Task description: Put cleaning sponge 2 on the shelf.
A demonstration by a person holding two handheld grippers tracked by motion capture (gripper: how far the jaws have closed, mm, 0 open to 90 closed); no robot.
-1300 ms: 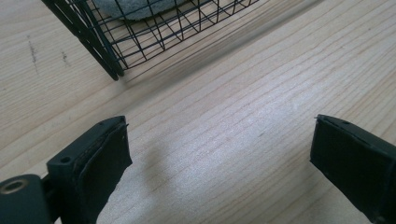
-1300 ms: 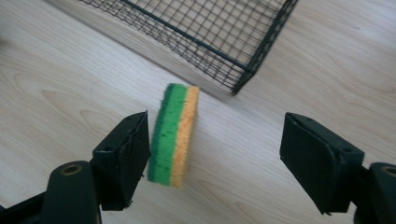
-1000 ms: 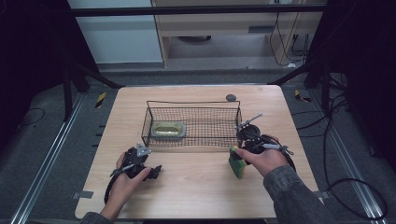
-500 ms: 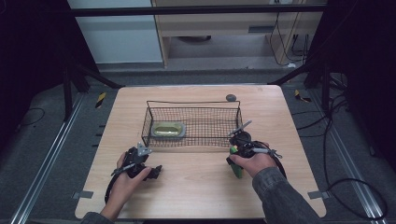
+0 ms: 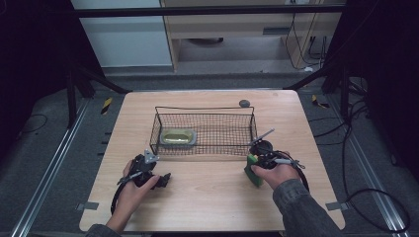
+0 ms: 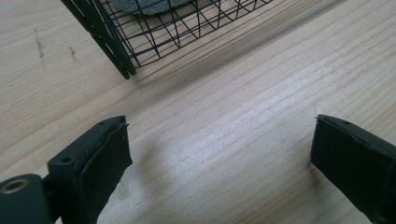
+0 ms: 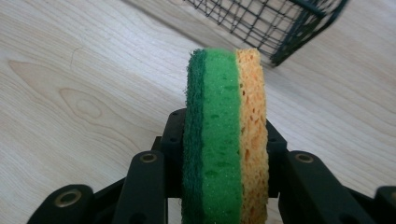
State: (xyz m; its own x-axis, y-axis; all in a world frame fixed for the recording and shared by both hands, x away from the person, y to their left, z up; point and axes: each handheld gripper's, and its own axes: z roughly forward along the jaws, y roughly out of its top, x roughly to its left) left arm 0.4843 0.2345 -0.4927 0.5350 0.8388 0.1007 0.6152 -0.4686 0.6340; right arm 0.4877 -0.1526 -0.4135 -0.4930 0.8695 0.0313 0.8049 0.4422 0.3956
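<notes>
Wooden worktop (image 5: 212, 197) is carrying a wire basket (image 5: 205, 129) holding a tin (image 5: 178, 137). Right gripper (image 7: 224, 140) fingers have just been closing and are clamping the green-and-yellow sponge (image 7: 226, 135) near the basket's corner. Left gripper (image 6: 219, 154) fingers are standing wide, empty.

A black wire basket (image 5: 205, 129) stands on the pale wooden desk (image 5: 207, 197), nearer the far edge than the near one and roughly midway between the left and right edges. Inside it, toward its left end, lies a flat oval tin (image 5: 178, 137) with a yellowish lid. A small dark round object (image 5: 243, 103) rests near the far edge, just behind the basket's far right corner.
</notes>
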